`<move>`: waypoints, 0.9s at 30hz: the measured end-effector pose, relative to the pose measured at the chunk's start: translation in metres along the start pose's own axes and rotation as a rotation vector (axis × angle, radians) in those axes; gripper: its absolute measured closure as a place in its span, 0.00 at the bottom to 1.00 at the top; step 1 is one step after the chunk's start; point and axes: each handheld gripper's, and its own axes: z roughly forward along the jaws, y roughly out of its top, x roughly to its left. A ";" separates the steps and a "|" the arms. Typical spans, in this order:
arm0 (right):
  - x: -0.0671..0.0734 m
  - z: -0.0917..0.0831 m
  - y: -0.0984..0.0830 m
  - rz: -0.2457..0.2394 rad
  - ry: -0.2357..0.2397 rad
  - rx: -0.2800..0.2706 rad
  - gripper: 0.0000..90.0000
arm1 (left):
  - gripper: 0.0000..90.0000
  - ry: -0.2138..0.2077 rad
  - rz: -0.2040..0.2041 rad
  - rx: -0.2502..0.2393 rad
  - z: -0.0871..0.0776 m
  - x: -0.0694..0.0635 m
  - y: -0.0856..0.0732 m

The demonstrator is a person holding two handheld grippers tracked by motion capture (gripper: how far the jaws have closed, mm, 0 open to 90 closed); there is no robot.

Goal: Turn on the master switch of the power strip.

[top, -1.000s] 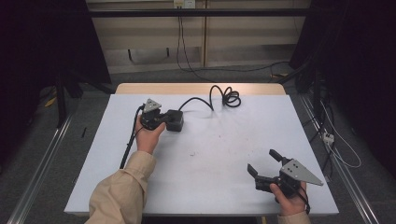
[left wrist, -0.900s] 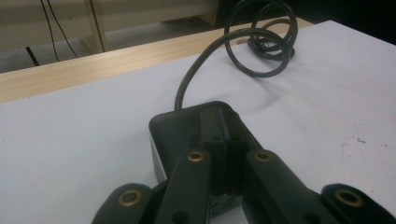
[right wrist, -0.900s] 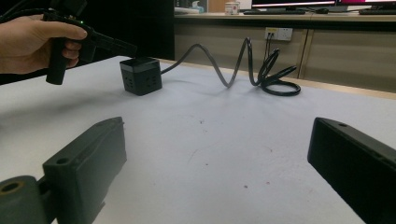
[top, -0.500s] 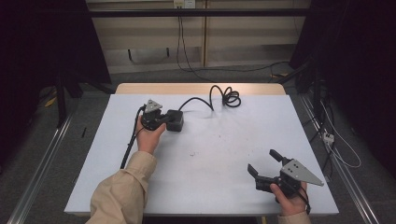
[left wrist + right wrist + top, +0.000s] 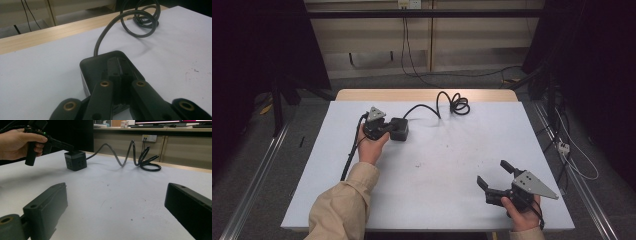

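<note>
Left hand-held gripper (image 5: 388,128) sits on top of the black power cube (image 5: 399,129), far left of the bench (image 5: 432,200). In the left gripper view the jaws are drawn together, pressed against the top of the power cube (image 5: 100,65); whether they pinch a ridge there or only rest shut on it, cannot tell. The cube stands flat on the white surface, sockets on its side faces.

Its cable (image 5: 447,102) runs right and away into loose coils near the far edge, one loop standing off the bench.

Right hand-held gripper (image 5: 494,180) is near right, well apart from the cube, jaws spread wide, holding nothing.

Judgement: the step in hand looks like securing the cube from above. To do it well:
- keep the jaws centred on the top so the cube does not twist
- move low and slow; the stiff coils will likely tug back
- bring the right hand-held gripper to the cable if slack needs managing
</note>
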 end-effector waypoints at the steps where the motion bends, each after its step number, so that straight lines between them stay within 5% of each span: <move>1: 0.000 0.000 0.000 0.000 -0.001 0.000 0.04 | 1.00 0.004 0.010 0.005 0.000 0.000 0.000; 27: 0.001 0.000 0.000 -0.002 0.004 -0.002 0.04 | 1.00 -0.006 -0.009 0.003 0.001 0.003 -0.001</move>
